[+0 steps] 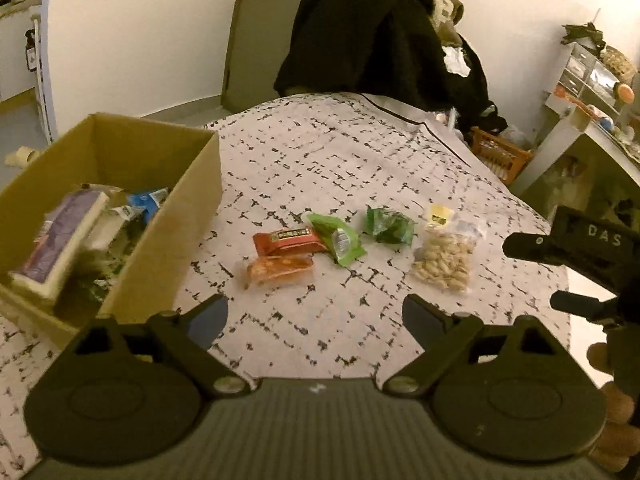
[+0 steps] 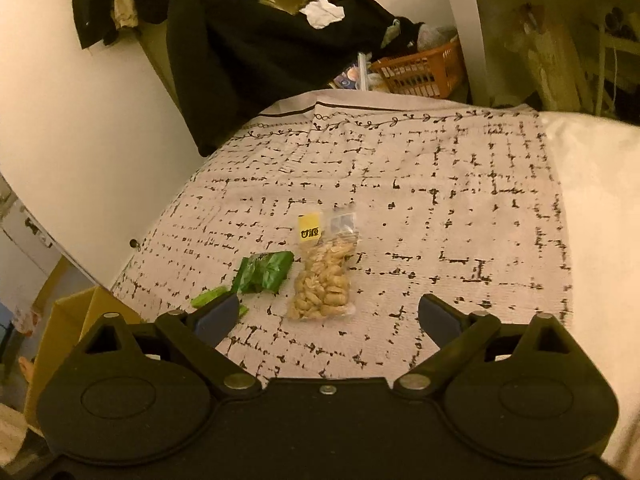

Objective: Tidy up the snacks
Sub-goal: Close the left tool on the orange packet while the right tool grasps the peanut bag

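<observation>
Cardboard box [image 1: 168, 216] sits left of the spread, empty left gripper [image 1: 314, 320]. Ahead of the equally spread right gripper [image 2: 328, 318] lies the clear nut bag [image 2: 324, 280]; probably next: descend, pinch, carry it boxward.

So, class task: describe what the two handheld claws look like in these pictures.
Both are matte black. The left claw and right claw each have two angled link arms with silver pivot bolts, round black housings and dark blue finger pads. White letters "DAS" mark the right unit's body.
</observation>
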### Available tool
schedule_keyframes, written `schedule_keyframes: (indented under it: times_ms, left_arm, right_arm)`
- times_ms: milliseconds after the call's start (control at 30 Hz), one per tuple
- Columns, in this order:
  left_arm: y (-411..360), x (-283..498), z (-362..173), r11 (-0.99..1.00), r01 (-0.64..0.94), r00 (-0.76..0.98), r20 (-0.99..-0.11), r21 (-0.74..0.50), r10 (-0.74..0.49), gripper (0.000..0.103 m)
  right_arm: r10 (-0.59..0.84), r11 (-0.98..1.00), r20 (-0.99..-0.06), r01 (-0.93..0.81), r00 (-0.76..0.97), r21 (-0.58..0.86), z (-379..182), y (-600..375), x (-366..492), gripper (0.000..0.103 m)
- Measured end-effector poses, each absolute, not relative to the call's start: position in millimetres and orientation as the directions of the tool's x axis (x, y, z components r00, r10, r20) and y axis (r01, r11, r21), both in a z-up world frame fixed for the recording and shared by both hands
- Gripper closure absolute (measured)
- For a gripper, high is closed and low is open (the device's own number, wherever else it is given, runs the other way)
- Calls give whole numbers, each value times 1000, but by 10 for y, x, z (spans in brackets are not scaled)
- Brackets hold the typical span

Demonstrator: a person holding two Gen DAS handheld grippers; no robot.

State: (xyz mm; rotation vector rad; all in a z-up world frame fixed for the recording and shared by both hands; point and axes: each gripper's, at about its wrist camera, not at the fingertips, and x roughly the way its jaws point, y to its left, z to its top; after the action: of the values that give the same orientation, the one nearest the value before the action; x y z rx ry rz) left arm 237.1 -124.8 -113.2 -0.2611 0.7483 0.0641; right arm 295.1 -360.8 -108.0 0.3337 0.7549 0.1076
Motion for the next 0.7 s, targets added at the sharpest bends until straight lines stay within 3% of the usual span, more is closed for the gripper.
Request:
schedule_keyframes:
  times_ms: [100,700]
  left_arm:
    - [-1262,2497,-1263,970,-169,733,-680,-176,4,10]
    - [-1258,2972,-1740,920,-351,702,-699,-174,135,11]
  right_arm:
    - [221,937,-667,34,712,347,-1183,-3601,3110,14]
    - [209,939,-710,63,672,337,-1542,-3444,3485,14]
